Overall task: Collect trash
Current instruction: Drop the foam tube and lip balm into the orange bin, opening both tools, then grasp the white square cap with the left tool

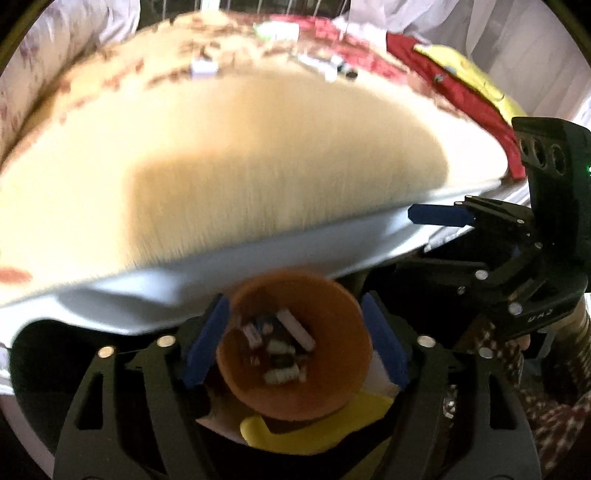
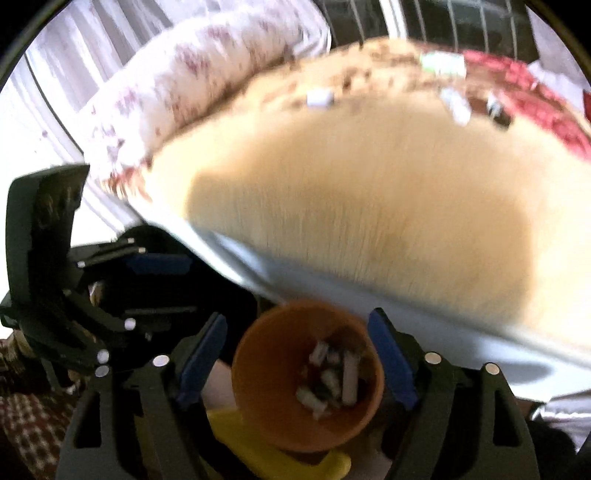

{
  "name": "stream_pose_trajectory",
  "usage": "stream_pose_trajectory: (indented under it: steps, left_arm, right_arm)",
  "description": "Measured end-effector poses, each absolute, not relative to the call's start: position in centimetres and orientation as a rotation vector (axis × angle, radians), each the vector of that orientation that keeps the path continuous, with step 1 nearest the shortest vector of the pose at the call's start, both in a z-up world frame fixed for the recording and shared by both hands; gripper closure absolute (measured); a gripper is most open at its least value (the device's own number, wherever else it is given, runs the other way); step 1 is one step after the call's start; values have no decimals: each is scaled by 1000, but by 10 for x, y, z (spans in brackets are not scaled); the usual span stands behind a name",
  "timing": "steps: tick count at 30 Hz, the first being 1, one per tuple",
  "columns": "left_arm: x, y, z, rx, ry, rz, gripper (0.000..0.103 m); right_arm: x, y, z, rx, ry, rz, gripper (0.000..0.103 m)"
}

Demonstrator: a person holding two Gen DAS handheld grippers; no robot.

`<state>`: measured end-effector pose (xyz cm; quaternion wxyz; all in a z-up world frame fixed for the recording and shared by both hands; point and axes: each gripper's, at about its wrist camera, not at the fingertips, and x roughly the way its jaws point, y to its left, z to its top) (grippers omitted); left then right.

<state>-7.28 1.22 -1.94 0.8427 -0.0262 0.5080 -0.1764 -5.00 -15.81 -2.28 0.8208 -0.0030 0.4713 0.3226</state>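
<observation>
Nearest to me, both pairs of tongs hang over the orange cup [image 1: 293, 350] that serves as my trash bin. In the left wrist view the left tongs [image 1: 295, 345] stand spread, a blue pad on either side of the cup's rim with a gap showing, so I read them as released and gripping nothing. The right wrist view gives the same picture: the right tongs [image 2: 297, 363] are spread wide above the cup [image 2: 308, 376], pads clear of its wall. Each view also catches the other tool off to the side, likewise parted.

Inside the cup lies a heap of small scraps [image 1: 282, 349], whitish and dark bits that look like wrappers or stubs; I cannot tell exactly what they are. The cup stands on something white with a yellow sheet [image 1: 314, 428] under its near side, below the edge of the bed.

My judgement: this is the drop-off step, with both tongs let go above the bin, so whatever they carried should be among the scraps.

Farther out, the cream bedspread [image 1: 258, 147] fills the middle ground, blurred. Toward its far edge more litter waits: a small white piece [image 1: 203, 68], another white scrap [image 1: 321, 64] with a dark bit beside it, and a white-green packet [image 1: 277, 31]. A red cloth [image 1: 461, 96] and a yellow one lie to the right, and a floral pillow [image 2: 192, 81] to the left.

The next move calls for lifting clear of the cup, reaching well across the bed to one of those scraps, and closing low against the soft cover without bunching the fabric.
</observation>
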Motion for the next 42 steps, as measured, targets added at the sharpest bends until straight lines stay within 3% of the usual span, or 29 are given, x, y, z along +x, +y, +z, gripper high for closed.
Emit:
stream_pose_trajectory:
  steps: [5,9,13,27,29,32,34,35,42]
  left_arm:
    - [-57,13,16,-67,961,-327,23]
    - [-29,18,50,-84,842,-261,13]
    - [12,25,66,-94,788,-214,12]
    - [148,16,15,-63,868,-47,13]
    - [158,14,9,-50,881,-30,16]
    - [174,16,-5,-70,935,-17,32]
    - [182,18,-14,-98,980,-31,65]
    - [183,20,-16,-105,989,-31,70]
    - [162,19,-4,-85,935,-55,70]
  right_arm:
    - [-33,-168,8,5,864,640,22]
    - [-12,-183,28,29,788,591,16]
    - [7,-192,39,51,750,542,16]
    - [18,-212,31,73,740,500,15]
    - [20,-217,32,88,742,497,15]
    - [23,-223,32,103,738,491,15]
    - [25,-227,31,102,728,473,15]
    - [26,-228,31,99,724,465,15]
    - [62,-242,29,58,752,343,15]
